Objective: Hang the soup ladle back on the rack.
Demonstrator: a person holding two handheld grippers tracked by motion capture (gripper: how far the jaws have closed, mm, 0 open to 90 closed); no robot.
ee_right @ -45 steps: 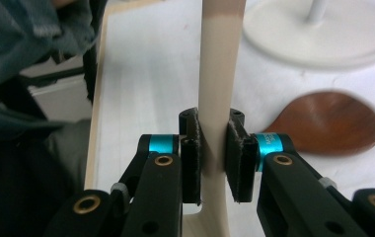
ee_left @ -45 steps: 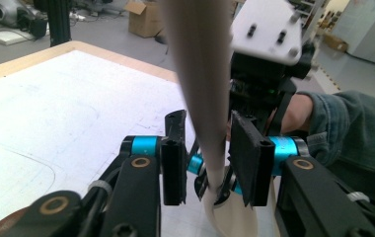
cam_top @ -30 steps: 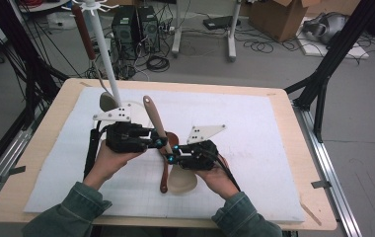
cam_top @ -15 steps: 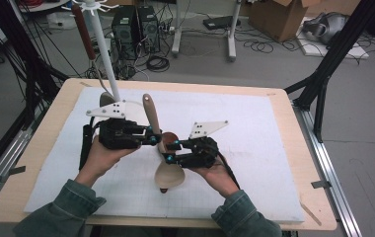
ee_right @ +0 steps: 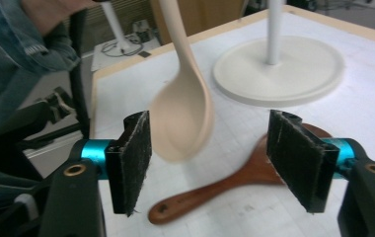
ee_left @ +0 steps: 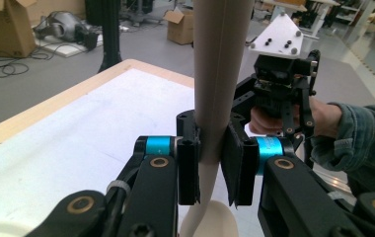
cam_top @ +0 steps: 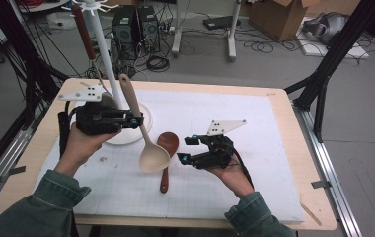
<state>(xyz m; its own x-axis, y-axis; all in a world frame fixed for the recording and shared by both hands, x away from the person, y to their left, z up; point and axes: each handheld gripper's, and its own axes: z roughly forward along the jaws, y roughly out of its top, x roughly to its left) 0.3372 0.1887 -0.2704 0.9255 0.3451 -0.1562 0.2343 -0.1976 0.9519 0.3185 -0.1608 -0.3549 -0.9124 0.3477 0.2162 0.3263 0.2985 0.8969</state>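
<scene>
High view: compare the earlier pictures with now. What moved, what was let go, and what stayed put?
The left hand-held gripper, shut on the pale spoon, carried it up and left towards the stand. The right hand-held gripper has just been opening, let the spoon go and drew right. The dark spoon stayed on the table.

Left tool (cam_top: 135,120) clamped shut; right tool (cam_top: 188,149) has just been opening.

Two wooden spoons are out on the table: one pale, light-wood spoon (cam_top: 146,136) and one dark reddish-brown wooden spoon (cam_top: 166,154). One white pole stand with a round base (cam_top: 126,134) rises at the back, and one dark-handled utensil (cam_top: 84,32) seems to hang from it, though it is hard to make out. One white gridded mat (cam_top: 274,163) covers the one wooden table (cam_top: 294,106).
</scene>
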